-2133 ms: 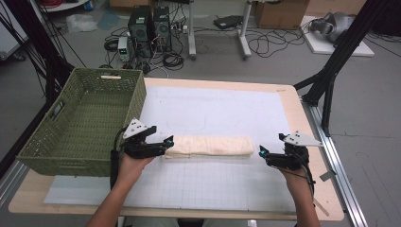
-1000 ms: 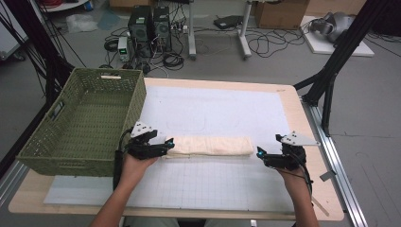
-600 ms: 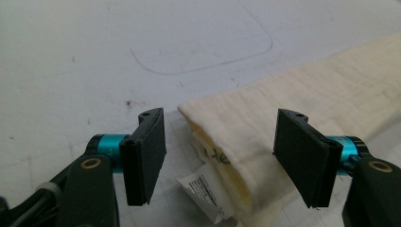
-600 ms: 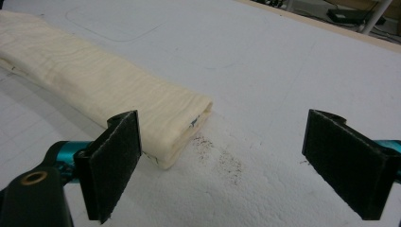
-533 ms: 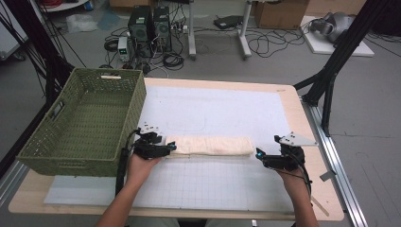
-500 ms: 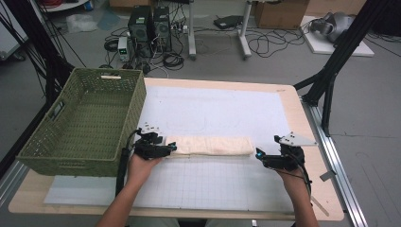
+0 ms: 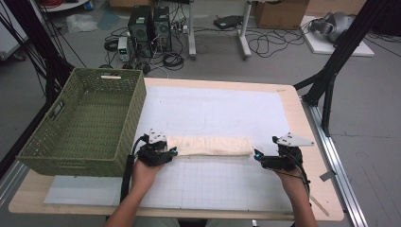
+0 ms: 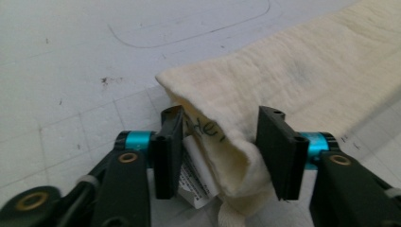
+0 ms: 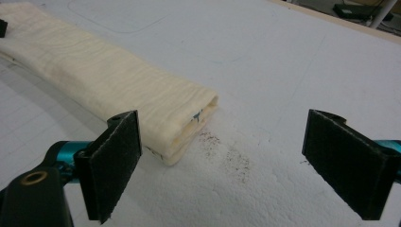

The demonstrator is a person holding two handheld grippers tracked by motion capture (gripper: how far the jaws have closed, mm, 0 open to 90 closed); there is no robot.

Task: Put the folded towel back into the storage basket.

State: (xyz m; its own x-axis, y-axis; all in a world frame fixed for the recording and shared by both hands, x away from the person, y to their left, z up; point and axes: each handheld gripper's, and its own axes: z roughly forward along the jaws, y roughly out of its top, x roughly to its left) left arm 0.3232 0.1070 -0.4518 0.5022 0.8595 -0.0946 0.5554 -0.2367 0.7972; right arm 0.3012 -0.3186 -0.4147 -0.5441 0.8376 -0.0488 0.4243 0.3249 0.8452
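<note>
L gripper (image 8: pixel 221 151): black jaws part-closed around the near corner of the folded cream cotton towel (image 8: pixel 302 80). Cloth bunched between the pads, both pads (image 8: pixel 276 151) touching fabric; jaws not fully pressed together. A white label w/ printed text and handwritten marks shows at the pinched end, between the L pad and the cloth. High view: L gripper (image 7: pixel 166 153) sits at the towel's left end, person's left hand (image 7: pixel 144 172) behind it, black cable looping down beside the forearm.

R gripper (image 9: pixel 222 165): jaws spread wide, nothing between them. Towel's end lies just ahead of the L-hand pad in that view, not touching it as far as visible; other pad well apart from the cloth. Dark speckling on the mat just beside that towel end. High view: R gripper (image 7: pixel 265 161) just beside the towel's right end, grey three-cornered plate on top.

Towel (image 7: pixel 210 145): long narrow folded strip, lying flat crosswise on the white gridded mat (image 7: pixel 227 189), between the two grippers, near side of the light wooden table (image 7: pixel 293 109).

Surroundings: green woven plastic basket (image 7: pixel 127 123) w/ handle slots stands at the table's left, near the L gripper. Interior looks empty.
</note>
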